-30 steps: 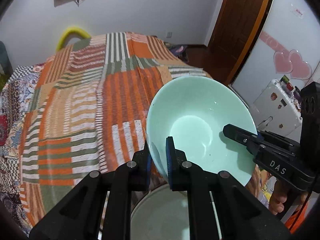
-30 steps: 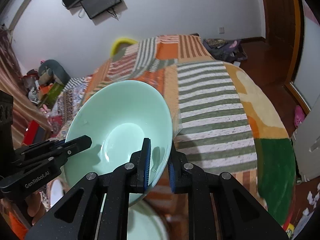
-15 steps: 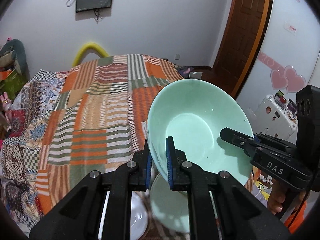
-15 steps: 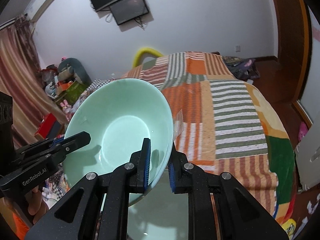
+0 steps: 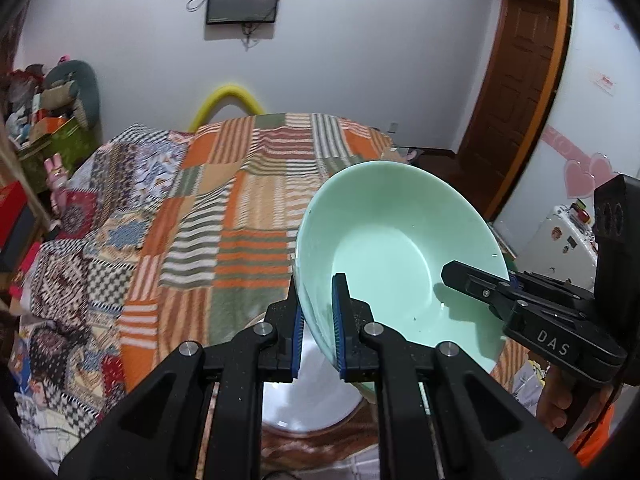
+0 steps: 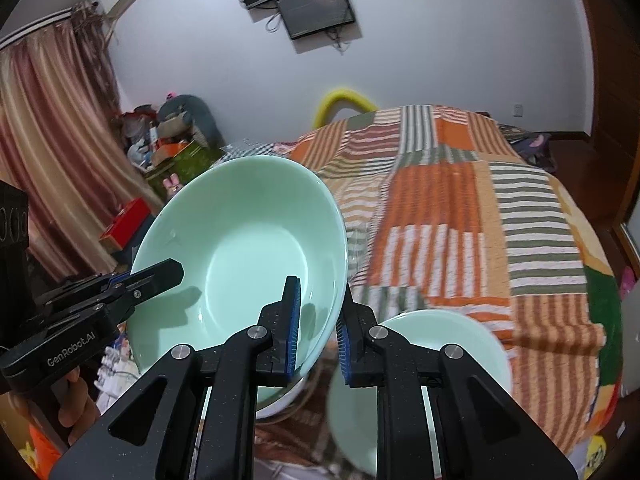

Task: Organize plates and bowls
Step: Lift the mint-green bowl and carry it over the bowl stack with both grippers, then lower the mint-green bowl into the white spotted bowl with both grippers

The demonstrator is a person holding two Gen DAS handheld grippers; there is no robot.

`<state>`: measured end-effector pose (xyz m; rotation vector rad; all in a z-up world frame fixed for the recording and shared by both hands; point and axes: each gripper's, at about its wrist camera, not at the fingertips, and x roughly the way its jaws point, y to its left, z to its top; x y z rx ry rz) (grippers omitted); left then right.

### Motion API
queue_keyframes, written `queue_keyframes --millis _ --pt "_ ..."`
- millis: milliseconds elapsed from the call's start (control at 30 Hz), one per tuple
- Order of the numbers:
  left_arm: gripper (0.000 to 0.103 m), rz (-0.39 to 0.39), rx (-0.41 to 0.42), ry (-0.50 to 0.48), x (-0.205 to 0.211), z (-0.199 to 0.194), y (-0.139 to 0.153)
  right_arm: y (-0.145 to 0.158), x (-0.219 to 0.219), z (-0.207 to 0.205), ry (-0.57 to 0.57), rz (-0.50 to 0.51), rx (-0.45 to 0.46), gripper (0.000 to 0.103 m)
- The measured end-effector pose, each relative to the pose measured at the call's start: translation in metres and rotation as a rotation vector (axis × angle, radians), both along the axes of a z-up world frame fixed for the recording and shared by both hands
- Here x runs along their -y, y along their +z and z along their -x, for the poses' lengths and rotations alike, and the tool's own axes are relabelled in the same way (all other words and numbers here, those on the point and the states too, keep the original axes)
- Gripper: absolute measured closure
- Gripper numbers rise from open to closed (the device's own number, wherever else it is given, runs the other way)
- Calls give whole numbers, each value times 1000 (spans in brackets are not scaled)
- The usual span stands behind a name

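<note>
Mint bowl [image 5: 384, 256] held in air, tilted, rim pinched both sides by left tongs [image 5: 318, 320] & right tongs [image 6: 318, 330], w/ white plate [image 5: 304, 396] directly below and 2nd mint bowl [image 6: 432, 364] just right of it.

Black gripper [image 5: 318, 320] with blue pads [image 5: 340, 320], silver screws.

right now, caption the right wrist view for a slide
Both grippers hold a tilted mint bowl by opposite rims above a second bowl.
</note>
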<state>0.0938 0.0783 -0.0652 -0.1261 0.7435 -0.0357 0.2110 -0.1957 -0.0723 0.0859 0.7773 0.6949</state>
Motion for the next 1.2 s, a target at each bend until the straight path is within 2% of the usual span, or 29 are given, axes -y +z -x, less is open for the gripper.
queue_keyframes --millis 300,867,1200 --pt "91 -7 -42 56 -28 14 -23 -21 -25 19 58 8 -35 87" --pt "91 39 -203 97 -56 6 -104 -69 -55 29 92 109 -156 85" --pt "91 58 -277 107 -64 -3 -137 -88 -65 32 113 163 -205 84"
